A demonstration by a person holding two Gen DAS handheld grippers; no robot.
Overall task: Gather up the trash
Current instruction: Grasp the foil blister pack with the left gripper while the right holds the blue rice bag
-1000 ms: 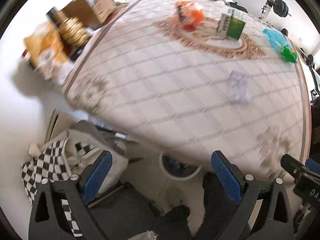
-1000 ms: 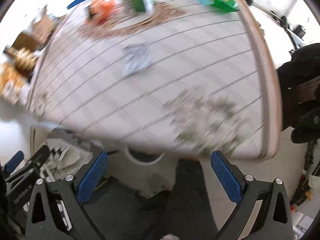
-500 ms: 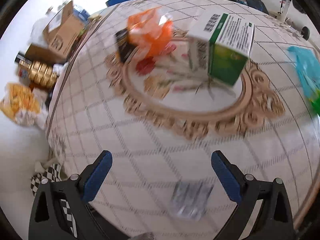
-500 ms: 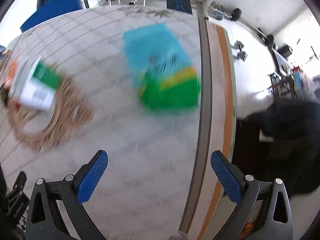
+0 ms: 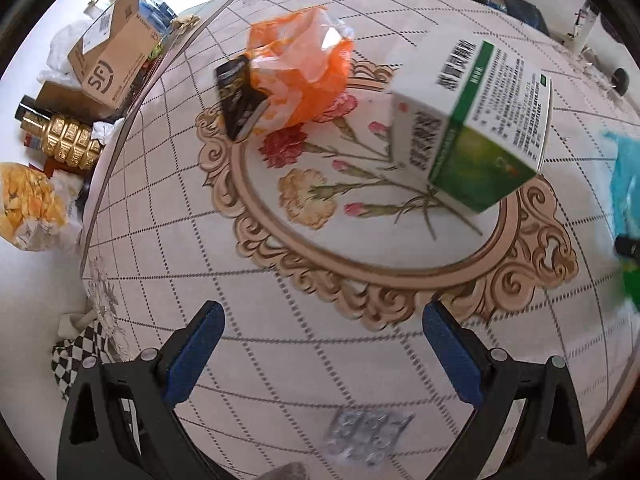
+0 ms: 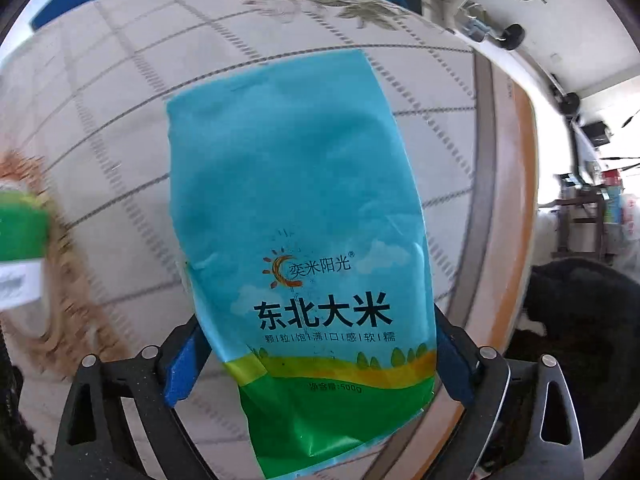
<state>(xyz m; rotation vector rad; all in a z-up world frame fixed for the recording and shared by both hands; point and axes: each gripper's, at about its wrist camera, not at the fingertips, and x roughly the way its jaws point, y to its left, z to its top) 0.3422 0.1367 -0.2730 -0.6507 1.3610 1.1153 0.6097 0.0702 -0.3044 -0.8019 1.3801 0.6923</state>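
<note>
In the left wrist view an orange plastic bag with a black packet and a green and white carton sit on the patterned table. A crumpled clear wrapper lies low between the fingers. My left gripper is open and empty above the table. In the right wrist view a blue and green rice bag lies flat on the table, its lower part between the open jaws of my right gripper. The carton shows at the left edge.
Left of the table are a cardboard box, a gold bottle and a yellow bag. A checkered bag lies below the table's left edge. The table's right edge runs close beside the rice bag, with a dark shape beyond.
Both grippers have moved forward over the table. The left one came closer to the orange bag and carton. The right one closed in until the rice bag lies between its open jaws.
</note>
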